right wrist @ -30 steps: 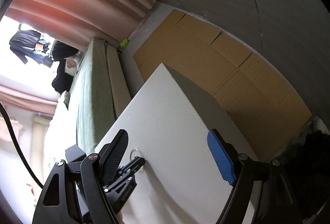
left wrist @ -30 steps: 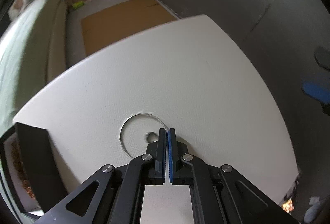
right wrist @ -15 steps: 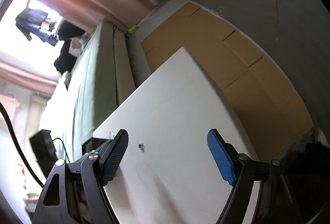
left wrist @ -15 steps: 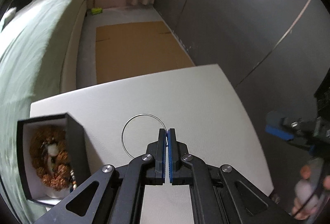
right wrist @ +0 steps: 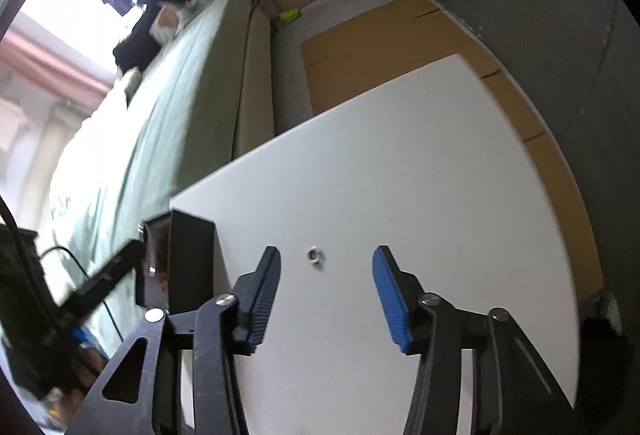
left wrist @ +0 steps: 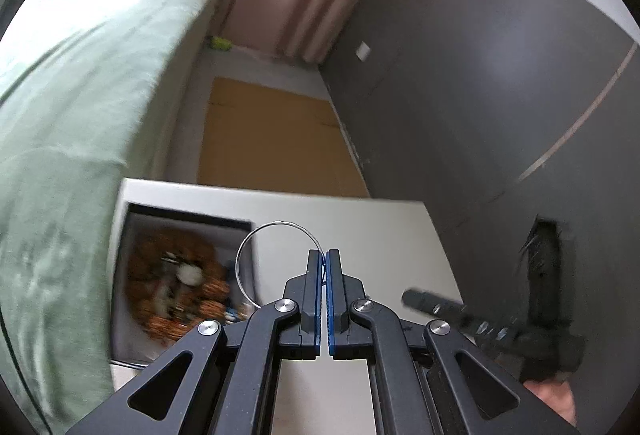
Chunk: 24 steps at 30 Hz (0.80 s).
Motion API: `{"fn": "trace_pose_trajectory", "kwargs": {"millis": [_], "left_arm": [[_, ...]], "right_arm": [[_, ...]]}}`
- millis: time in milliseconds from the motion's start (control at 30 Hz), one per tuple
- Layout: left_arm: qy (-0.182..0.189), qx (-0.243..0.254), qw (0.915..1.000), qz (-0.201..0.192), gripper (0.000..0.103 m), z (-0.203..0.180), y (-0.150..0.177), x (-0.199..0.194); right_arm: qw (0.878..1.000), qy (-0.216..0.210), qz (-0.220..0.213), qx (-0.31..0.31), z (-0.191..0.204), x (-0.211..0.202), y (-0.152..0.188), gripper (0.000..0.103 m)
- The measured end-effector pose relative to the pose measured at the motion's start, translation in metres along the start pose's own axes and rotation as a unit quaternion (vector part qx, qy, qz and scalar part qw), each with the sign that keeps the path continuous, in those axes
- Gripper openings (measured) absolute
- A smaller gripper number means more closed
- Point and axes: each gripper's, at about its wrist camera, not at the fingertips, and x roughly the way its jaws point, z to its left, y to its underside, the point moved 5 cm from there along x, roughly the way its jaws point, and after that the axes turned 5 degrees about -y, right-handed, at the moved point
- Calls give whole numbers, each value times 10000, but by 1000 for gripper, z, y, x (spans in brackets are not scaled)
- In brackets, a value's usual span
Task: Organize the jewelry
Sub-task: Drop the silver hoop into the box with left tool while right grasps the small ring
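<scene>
Left wrist view: I am holding my left gripper (left wrist: 323, 255) clamped together on a thin silver wire bangle (left wrist: 276, 225), pinched at its rim; the hoop is standing out to the left, above the near wall of the open black jewelry box (left wrist: 188, 217). A beaded bracelet (left wrist: 176, 287) is lying inside the box. The bangle looks light, stiff and slippery, so an edge pinch is likely to let it pivot; I am judging that slow travel suits it.

Right wrist view: my right gripper (right wrist: 326, 263) is closing with its jaws apart and nothing pressed between them. A small silver ring (right wrist: 315, 255) is lying on the white table (right wrist: 440, 175), in line with the gap. It appears tiny, hard and prone to skidding; a grip across its outer band seems best.
</scene>
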Motion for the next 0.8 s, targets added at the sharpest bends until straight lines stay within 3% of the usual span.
{"fn": "trace_pose_trajectory", "kwargs": {"millis": [267,467,600,700,800], "left_arm": [[-53,-304,9995,-60,1,35,-5,-13],[-112,-471,9987,-127,1,58,-7,-22],[-113,-557,9983,-86,1,67,-6,-23],[-128,-552,9984,-36,1,68,-3,-21],[-122,-522,9986,35,1,67,-1,-17]], "right_arm": [[9980,489,210,-346,16,37,6,32],[9926,1027,283,-583,17,52,10,28],[9858,1406,214,-891,24,56,12,24],[9743,1853,223,-1265,33,57,14,20],[9710,1919,237,-1407,37,57,15,15]]}}
